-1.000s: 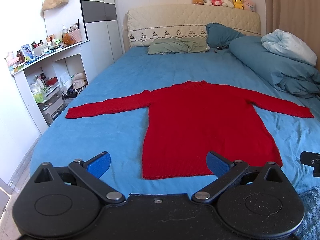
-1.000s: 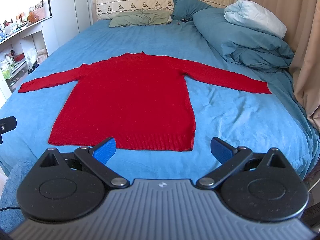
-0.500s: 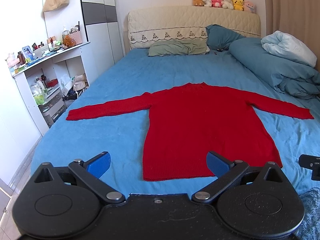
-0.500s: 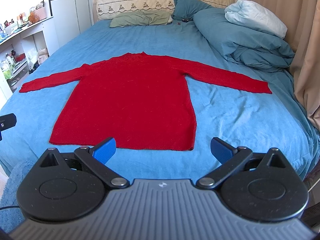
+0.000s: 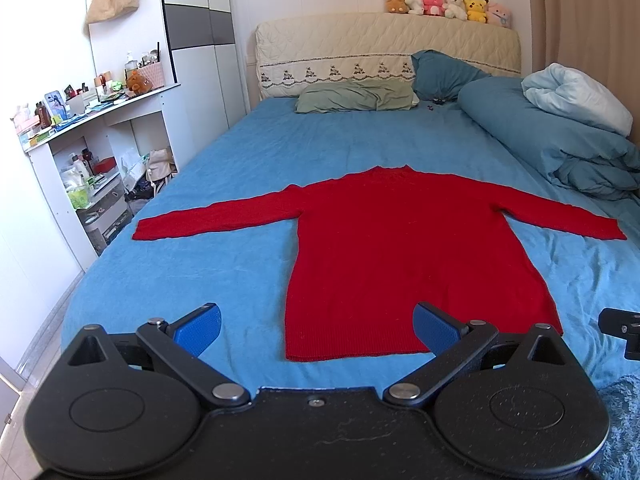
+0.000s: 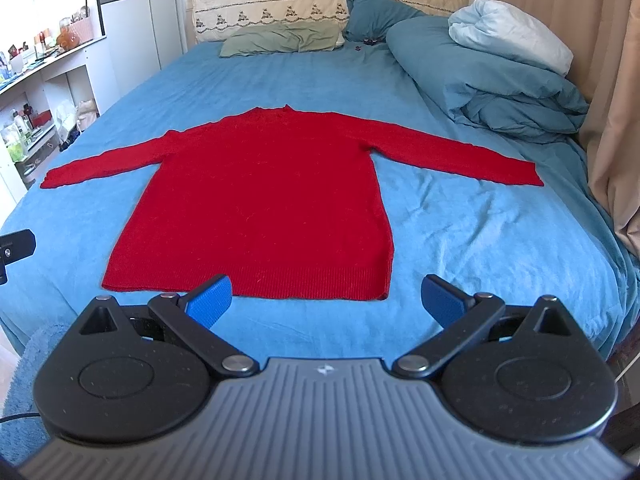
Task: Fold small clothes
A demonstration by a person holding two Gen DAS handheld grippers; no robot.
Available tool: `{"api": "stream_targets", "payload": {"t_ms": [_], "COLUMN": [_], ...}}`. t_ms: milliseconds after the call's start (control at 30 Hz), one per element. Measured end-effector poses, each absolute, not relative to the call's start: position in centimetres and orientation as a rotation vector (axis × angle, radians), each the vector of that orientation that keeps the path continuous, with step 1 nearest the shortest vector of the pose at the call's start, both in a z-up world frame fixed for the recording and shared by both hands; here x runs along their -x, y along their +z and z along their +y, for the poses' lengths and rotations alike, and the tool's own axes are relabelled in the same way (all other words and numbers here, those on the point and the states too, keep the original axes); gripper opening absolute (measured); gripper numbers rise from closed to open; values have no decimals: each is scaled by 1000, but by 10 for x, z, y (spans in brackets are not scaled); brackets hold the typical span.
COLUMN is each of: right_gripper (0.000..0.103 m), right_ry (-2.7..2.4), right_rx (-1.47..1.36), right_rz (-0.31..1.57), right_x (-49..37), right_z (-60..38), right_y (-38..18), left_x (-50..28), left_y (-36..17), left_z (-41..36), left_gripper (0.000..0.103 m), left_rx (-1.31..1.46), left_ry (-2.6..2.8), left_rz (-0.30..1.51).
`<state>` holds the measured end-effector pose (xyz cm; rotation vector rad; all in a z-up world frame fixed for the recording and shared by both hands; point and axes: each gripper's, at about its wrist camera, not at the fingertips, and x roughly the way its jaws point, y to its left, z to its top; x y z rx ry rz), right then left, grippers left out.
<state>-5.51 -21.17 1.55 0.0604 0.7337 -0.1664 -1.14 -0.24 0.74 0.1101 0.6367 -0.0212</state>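
A red knit sweater [image 5: 400,248] lies flat on the blue bed sheet [image 5: 240,184], sleeves spread out to both sides, hem towards me. It also shows in the right wrist view [image 6: 264,200]. My left gripper [image 5: 316,326] is open and empty, hovering just short of the hem's left part. My right gripper [image 6: 326,300] is open and empty, just short of the hem's right part. Neither touches the sweater.
A folded blue duvet [image 5: 560,148] with a white pillow lies at the bed's right side. Pillows [image 5: 356,98] sit by the headboard. White shelves [image 5: 80,152] with clutter stand left of the bed. A curtain [image 6: 612,100] hangs on the right.
Both grippers have drifted slightly; the sweater sits a little lower and closer in both views. Jaws stay open. The sweater has not moved.
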Motion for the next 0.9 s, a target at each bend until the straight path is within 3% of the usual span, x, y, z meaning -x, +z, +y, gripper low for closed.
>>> {"api": "stream_targets", "payload": {"t_ms": [900], "right_gripper": [103], "right_ry": [-163], "right_rx": [-72], "right_rz": [730], "right_x": [60], "right_z": [-210], "right_y": [20], "left_x": [13], "left_y": [9], "left_z": [-2], "left_gripper": [103], "left_rx": [-111], "left_ry": [-17], "left_rz": [631]}}
